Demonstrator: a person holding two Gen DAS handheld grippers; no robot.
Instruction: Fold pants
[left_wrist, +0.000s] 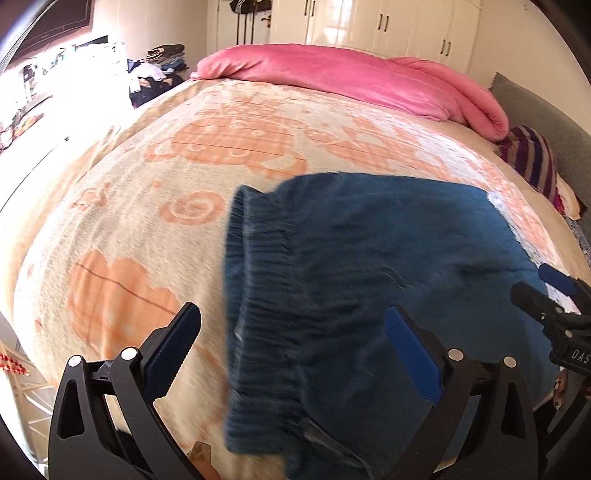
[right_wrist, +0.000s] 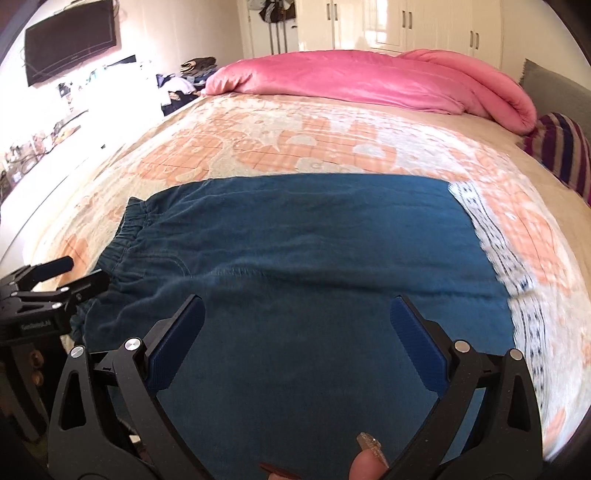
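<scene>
Holding both my claws over the bed (right_wrist: 258, 110), I see the teal pants (right_wrist: 295, 258) lying flat on the orange and cream blanket (left_wrist: 147, 221), near the front edge. Their gathered elastic waistband (left_wrist: 258, 295) is at the left end, and the cloth runs to the right, where a white patterned strip (right_wrist: 491, 251) shows at their right edge.

My left gripper (left_wrist: 291, 350) has its blue pads wide apart and holds nothing; the waistband lies between the two fingers. My right gripper (right_wrist: 297, 341) is also spread open and empty, above the middle of the pants. In the right wrist view the left claw shows at the waistband end.

A pink duvet (right_wrist: 369, 81) is bunched at the far side, with a striped cushion (right_wrist: 561, 151) at its right end.
</scene>
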